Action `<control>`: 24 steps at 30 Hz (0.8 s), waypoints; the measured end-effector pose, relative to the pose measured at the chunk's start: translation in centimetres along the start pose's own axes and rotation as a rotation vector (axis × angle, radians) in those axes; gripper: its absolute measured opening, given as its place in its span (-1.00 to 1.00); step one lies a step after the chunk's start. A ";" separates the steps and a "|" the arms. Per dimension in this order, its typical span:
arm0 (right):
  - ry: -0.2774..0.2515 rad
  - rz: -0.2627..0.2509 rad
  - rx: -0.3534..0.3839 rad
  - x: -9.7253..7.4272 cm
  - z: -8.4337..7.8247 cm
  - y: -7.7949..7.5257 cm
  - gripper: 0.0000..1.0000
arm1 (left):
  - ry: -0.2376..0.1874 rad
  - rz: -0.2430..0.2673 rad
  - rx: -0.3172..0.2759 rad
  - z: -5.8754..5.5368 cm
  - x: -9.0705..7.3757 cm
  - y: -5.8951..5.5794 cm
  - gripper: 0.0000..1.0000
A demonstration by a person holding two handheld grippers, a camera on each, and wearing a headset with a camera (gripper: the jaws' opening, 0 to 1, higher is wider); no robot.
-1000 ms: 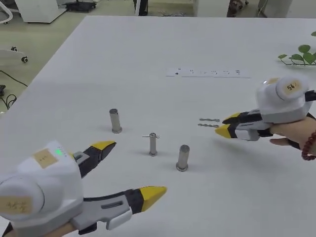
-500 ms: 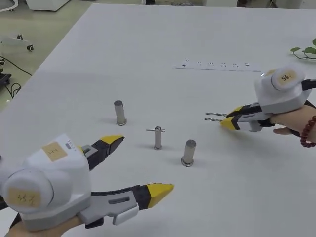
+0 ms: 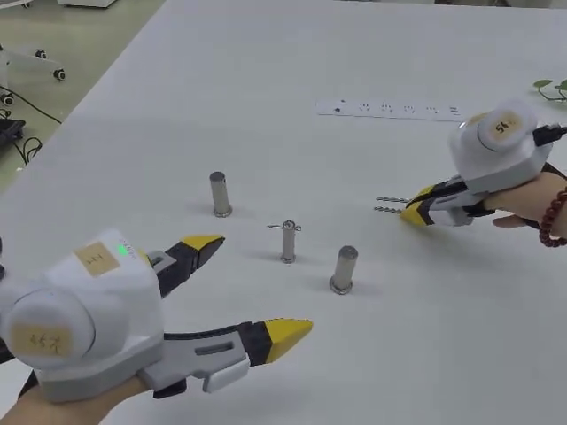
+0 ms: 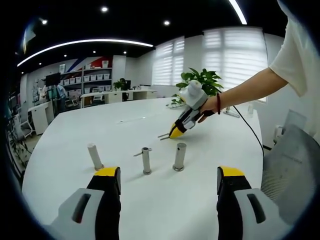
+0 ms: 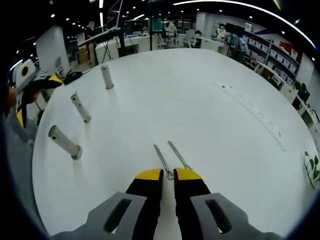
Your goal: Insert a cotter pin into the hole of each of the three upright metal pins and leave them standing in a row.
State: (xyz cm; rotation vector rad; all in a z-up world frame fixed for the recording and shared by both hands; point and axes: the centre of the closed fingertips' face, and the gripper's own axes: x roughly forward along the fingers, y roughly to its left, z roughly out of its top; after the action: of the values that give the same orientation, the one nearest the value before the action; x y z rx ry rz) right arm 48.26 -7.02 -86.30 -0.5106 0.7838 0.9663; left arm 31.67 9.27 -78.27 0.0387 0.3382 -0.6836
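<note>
Table: a plain white table (image 3: 266,97) is seen, with everything set well in from the edges.
Upright pins: three metal pins are stood on their bases in a slanted row, spaced apart, namely the left pin (image 3: 220,195), middle pin (image 3: 289,243) and right pin (image 3: 344,269).
Done so far: an inserted cotter pin (image 3: 283,227) is seen crossways through the top of the middle pin. The holes in the other two look bare.
Loose cotter pins: two are laid side by side on the table, right of the row, at the right gripper's tips. They're tagged here as first cotter pin (image 5: 162,160) and second cotter pin (image 5: 179,155).
Right gripper (image 3: 407,212): held low over the table, jaws drawn almost together with just a sliver of gap. The looped end of the first cotter pin is caught between the tips, and the second is left just beside them.
Left gripper (image 3: 252,288): jaws spread wide with nothing held, and it is kept near the row on the person's side.
Writing: a round sticker (image 3: 503,127) on the right gripper has two handwritten characters that can't be read for sure. The scribbles on the tan stickers (image 3: 96,258) on the left gripper are illegible too.
Extras: a green light (image 3: 120,251) is lit on the left gripper. A white power strip (image 3: 390,110) is laid farther back, no markings readable.
</note>
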 end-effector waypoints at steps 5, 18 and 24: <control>0.017 0.018 -0.002 0.1 0.3 0.1 -0.83 | 0.003 0.001 0.001 -0.1 -0.1 0.1 0.57; 0.128 0.035 -0.125 0.3 0.4 0.5 -0.90 | 0.012 -0.004 -0.002 -0.1 -0.1 -0.1 0.54; 0.165 0.024 -0.193 0.6 0.6 0.3 -0.93 | 0.013 -0.004 -0.001 0.0 -0.1 0.0 0.53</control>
State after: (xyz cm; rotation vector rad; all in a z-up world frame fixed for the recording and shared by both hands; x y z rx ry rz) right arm 48.40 -6.16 -86.43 -0.7569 0.8500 1.0373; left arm 31.55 9.31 -78.27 0.0413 0.3511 -0.6870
